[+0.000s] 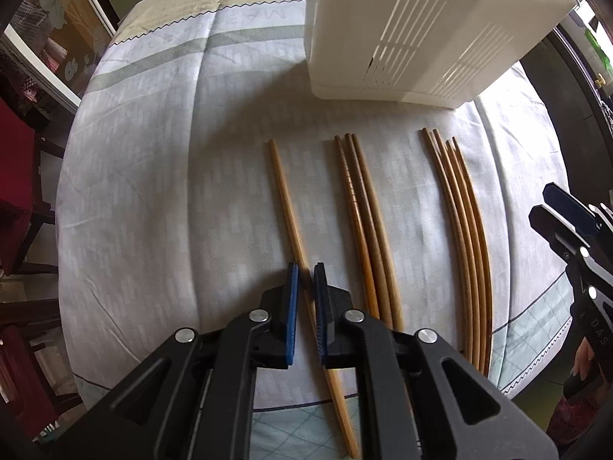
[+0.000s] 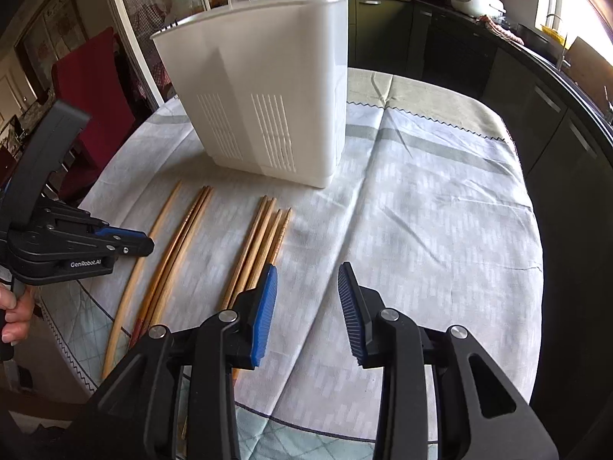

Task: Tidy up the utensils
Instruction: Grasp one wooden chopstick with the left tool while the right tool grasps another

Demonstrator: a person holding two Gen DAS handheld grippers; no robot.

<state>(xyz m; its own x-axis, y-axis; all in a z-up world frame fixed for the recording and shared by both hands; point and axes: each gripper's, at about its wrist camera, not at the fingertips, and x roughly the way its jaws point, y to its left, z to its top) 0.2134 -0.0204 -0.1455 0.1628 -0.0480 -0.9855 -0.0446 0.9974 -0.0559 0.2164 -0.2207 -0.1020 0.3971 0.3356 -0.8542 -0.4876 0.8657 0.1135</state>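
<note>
A single wooden chopstick [image 1: 283,199] lies on the cloth, and my left gripper [image 1: 305,272] points straight down, shut on its lower half. To its right lie a group of three chopsticks [image 1: 360,207] and a bundle of several thinner ones [image 1: 459,211]. A white slotted utensil holder [image 1: 402,38] stands upright beyond them. In the right wrist view my right gripper [image 2: 308,268] is open with nothing between its pads, just right of the thin bundle [image 2: 264,230]. The left gripper [image 2: 147,245] sits over the single chopstick [image 2: 164,211], with the holder [image 2: 268,76] behind.
The round table wears a pale patchwork cloth [image 2: 421,211] and its edge curves close at the front and right. A red chair [image 2: 88,76] stands at the left. Dark kitchen counters with a rice cooker [image 2: 475,0] run along the back. A hand [image 2: 15,318] grips the left tool.
</note>
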